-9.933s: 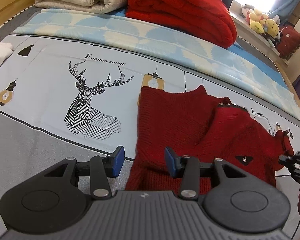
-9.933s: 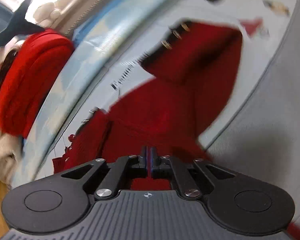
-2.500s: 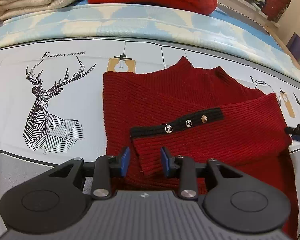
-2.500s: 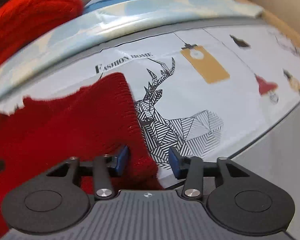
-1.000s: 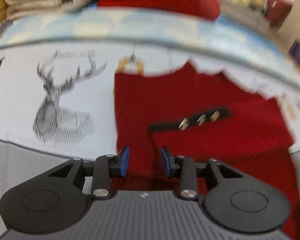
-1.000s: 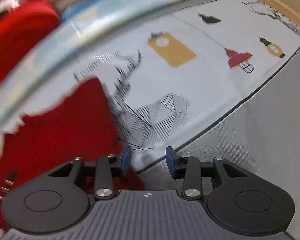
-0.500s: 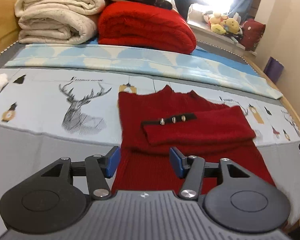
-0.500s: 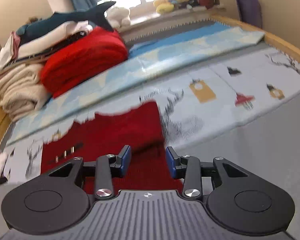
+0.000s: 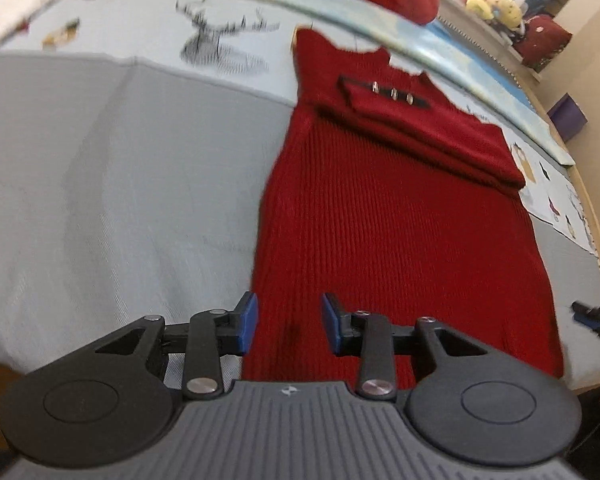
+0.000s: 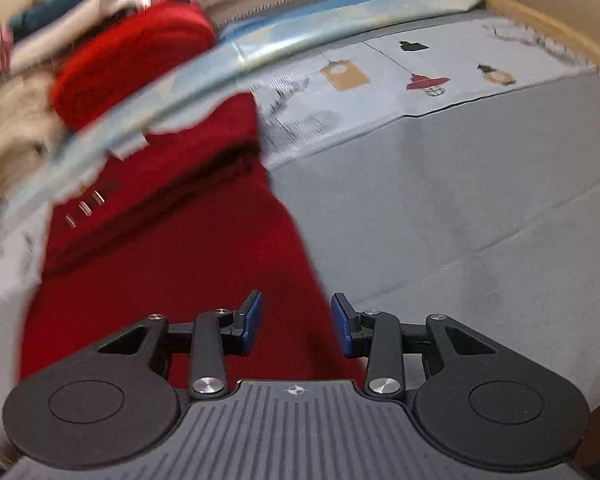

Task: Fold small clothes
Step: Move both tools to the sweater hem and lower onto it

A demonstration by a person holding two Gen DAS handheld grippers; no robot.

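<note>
My left gripper (image 9: 287,323) hangs over the near left corner of the red sweater (image 9: 388,216), its blue pads (image 9: 247,322) spread with a gap between them; the jaws have just been narrowing and nothing is pinched. My right gripper (image 10: 296,324) hovers over the sweater's near right edge, pads apart too, gripping nothing. The sweater lies flat on the grey bedspread (image 9: 132,184), hem near me, collar far. One sleeve (image 9: 428,136) is folded across the chest, its black cuff with three metal buttons (image 9: 392,94) towards the left. Beyond lie a deer print (image 9: 220,46) and a folded red blanket (image 10: 128,56).
</note>
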